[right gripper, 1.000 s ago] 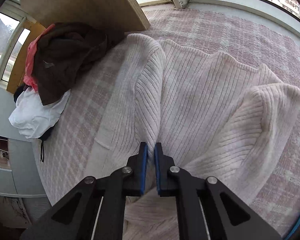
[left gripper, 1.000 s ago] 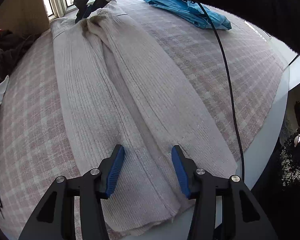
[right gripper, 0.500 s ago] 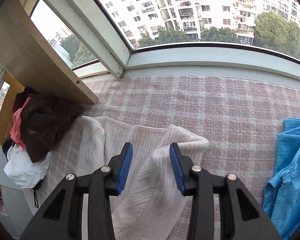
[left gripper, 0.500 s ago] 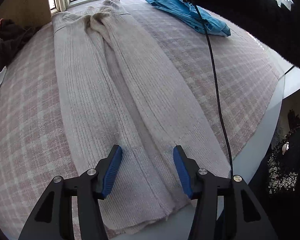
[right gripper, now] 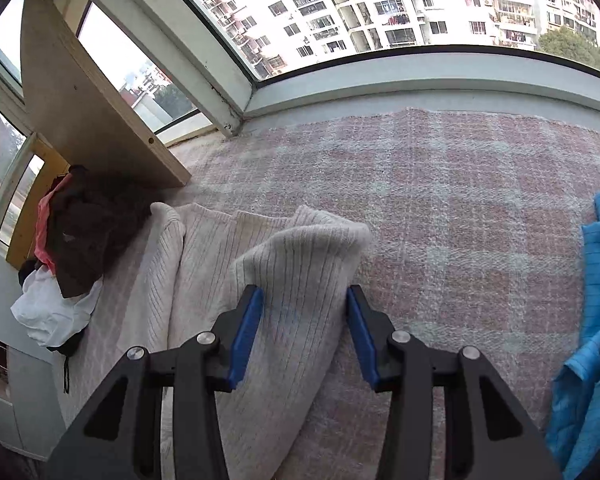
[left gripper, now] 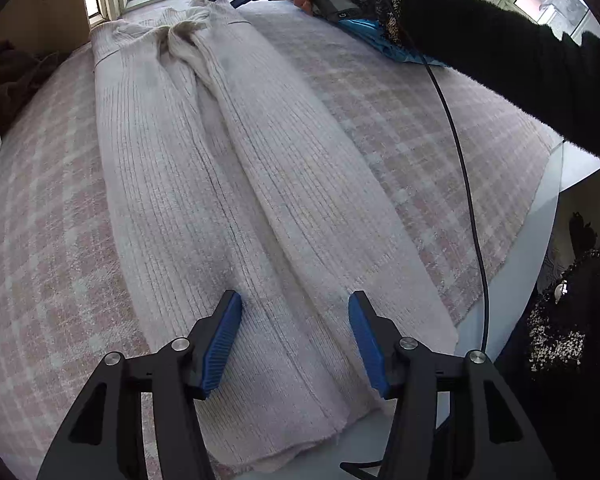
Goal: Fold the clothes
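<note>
Garment: cream ribbed knit sweater (left gripper: pixel 236 184), spread lengthwise on the pink-checked blanket (left gripper: pixel 400 120) from near edge to window edge.
My left gripper (left gripper: pixel 295 340): jaws apart, just been opening, over the near hem (pads not pressing).
My right gripper (right gripper: pixel 305 336): jaws apart, empty, above the far folded end.
Beside: blue crumpled cloth (right gripper: pixel 592 320), right edge.

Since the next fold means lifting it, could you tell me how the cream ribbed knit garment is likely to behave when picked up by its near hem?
The cream ribbed knit garment will probably drape limply: its far end already slumps in soft folds. Being long and thick-looking, it may sag between grips. The ribbed knit looks likely to grip the towelling cover rather than slide.
</note>
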`<state>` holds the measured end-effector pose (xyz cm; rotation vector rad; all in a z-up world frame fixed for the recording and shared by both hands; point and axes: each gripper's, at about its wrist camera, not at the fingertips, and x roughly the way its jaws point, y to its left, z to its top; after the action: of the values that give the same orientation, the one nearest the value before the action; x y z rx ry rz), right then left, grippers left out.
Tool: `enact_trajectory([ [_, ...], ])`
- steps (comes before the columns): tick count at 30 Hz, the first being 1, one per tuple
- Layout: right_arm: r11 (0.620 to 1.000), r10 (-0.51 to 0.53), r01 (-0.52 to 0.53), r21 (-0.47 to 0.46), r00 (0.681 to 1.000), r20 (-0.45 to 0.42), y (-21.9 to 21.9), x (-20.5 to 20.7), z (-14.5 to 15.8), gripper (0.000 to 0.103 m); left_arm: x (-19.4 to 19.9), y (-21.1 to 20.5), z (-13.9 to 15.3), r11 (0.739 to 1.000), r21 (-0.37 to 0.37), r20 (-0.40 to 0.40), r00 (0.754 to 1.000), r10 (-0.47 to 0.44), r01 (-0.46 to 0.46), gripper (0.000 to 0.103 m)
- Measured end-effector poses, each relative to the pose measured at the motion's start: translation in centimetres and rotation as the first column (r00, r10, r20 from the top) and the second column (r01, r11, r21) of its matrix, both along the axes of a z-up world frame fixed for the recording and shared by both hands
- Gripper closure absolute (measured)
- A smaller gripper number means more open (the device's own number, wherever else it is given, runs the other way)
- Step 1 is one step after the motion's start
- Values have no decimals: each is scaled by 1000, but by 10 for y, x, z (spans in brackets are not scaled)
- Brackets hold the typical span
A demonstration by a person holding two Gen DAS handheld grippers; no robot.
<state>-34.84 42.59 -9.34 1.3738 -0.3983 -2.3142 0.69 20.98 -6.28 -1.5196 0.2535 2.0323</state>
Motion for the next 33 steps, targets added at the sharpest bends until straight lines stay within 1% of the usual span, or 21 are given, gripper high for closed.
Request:
enact_trajectory([
  [1,1000,9,-9,-8,1000,10,-3,-1,0,65,0,1,0,1000,-5,0,1000,-3,3,49],
  [2,999,24,-23,-31,999,32,-3,-3,-1,92,0,1,0,1000,-9,0,1000,-3,3,49],
  [3,999,25,-24,-30,999,44,-3,-3,1,94,0,1,0,1000,-13,0,1000,-3,3,49],
  [5,997,4,-6,73,1000,24,2,0,13,94,-1,1,0,1000,-17,1,1000,-1,1,48],
  [6,994,0,-2,107,1000,21,4,0,15,94,-2,0,0,1000,-16,2,1000,1,-1,48],
  [10,989,2,-11,148,998,58,11,-6,8,94,-4,-2,1,1000,-8,5,1000,11,-11,48],
  [12,984,5,-17,176,998,67,12,-8,8,87,-4,-3,0,1000,-4,6,1000,13,-13,45],
  [15,972,12,-19,236,999,32,7,-1,20,83,-5,0,0,1000,-10,8,1000,-2,3,39],
  [18,966,-55,71,249,996,-71,18,15,50,83,-6,1,0,1000,-23,6,1000,-12,12,39],
  [19,968,-62,85,236,993,-104,19,20,60,83,-7,0,1,1000,-19,8,1000,-8,8,39],
  [20,978,-42,64,200,993,-112,16,23,68,83,-8,0,1,1000,-14,11,1000,0,0,39],
  [22,994,38,-31,105,997,-67,-3,19,75,82,-10,-3,4,1000,-8,15,1000,22,-22,41],
  [23,994,79,-75,77,996,-38,-17,13,72,80,-10,-4,6,999,-11,12,999,31,-31,42],
  [24,991,118,-117,61,993,-10,-33,8,68,78,-10,-5,10,999,-19,3,999,39,-39,45],
  [27,975,222,-224,12,972,73,-76,-8,50,77,-8,-9,22,996,-49,-53,996,69,-71,45],
  [30,963,263,-269,28,955,137,-112,-21,27,77,8,-19,24,993,-53,-68,993,100,-104,44],
  [33,957,283,-289,8,942,182,-132,-30,11,77,27,-13,16,991,-54,-47,992,117,-119,44],
])
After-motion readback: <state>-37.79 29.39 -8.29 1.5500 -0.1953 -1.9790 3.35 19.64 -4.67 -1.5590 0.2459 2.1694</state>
